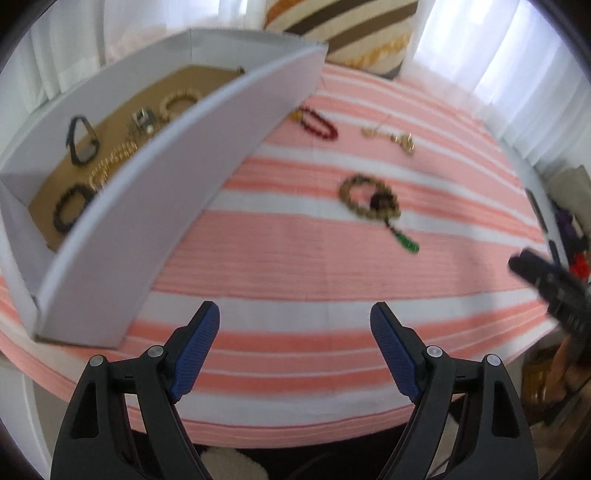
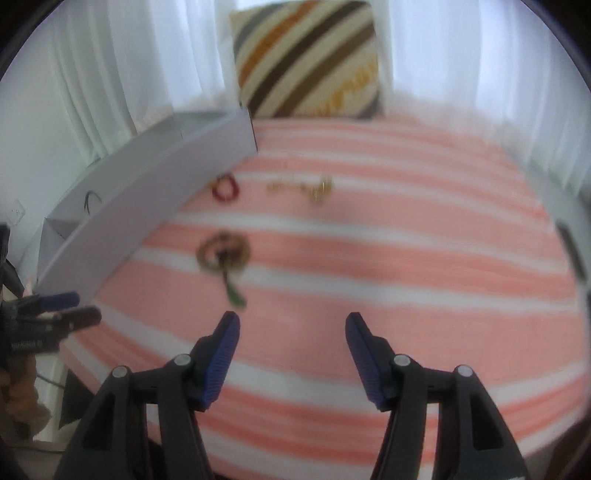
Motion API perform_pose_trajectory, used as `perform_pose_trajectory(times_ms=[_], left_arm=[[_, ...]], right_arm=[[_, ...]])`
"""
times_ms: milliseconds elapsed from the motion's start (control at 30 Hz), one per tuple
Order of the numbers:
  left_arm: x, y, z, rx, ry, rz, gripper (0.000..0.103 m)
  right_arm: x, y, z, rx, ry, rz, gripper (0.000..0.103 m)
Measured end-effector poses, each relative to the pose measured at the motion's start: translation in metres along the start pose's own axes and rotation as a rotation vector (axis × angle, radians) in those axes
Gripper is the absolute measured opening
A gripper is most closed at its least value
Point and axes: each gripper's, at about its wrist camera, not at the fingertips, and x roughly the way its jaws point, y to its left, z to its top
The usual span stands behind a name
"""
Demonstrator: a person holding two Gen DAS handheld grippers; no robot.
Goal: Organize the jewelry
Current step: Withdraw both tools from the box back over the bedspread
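A box (image 1: 155,206) stood at the left of the bed (image 1: 295,266), bracelets (image 1: 70,210) inside; three pieces (image 1: 371,197) lay right of it, a cushion (image 1: 343,29) at the far edge.

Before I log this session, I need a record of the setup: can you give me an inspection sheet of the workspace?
Surface: pink and white striped cloth, lying flat.
Job's things: white box at left holds several bracelets and a black strap; on the cloth lie a red bead bracelet, a gold chain and a tan bead bracelet with green pendant.
Clutter: nothing seen on the cloth.
Grippers: left tongs open and empty; right tongs open and empty, both above the near edge.
Cables: thin dark cable low at left, blurred.
Surroundings: striped cushion against white curtains.
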Motion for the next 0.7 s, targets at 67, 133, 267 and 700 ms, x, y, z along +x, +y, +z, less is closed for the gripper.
perform_pose_trajectory(times_ms=[67, 133, 267, 700], left_arm=[[0.002, -0.003, -0.002, -0.004, -0.001, -0.008, 0.085], [0.002, -0.008, -0.002, 0.005, -0.012, -0.016, 0.085], [0.008, -0.019, 0.008, 0.008, -0.065, -0.013, 0.085], [0.099, -0.03, 0.084, -0.037, 0.081, 0.003, 0.09]], right_arm=[[0.008, 0.0, -0.011, 0.01, 0.023, 0.015, 0.061], [0.013, -0.001, -0.014, -0.006, 0.031, 0.008, 0.061], [0.019, -0.007, 0.016, -0.062, -0.007, 0.022, 0.061], [0.112, -0.055, 0.124, -0.131, 0.047, 0.13, 0.061]])
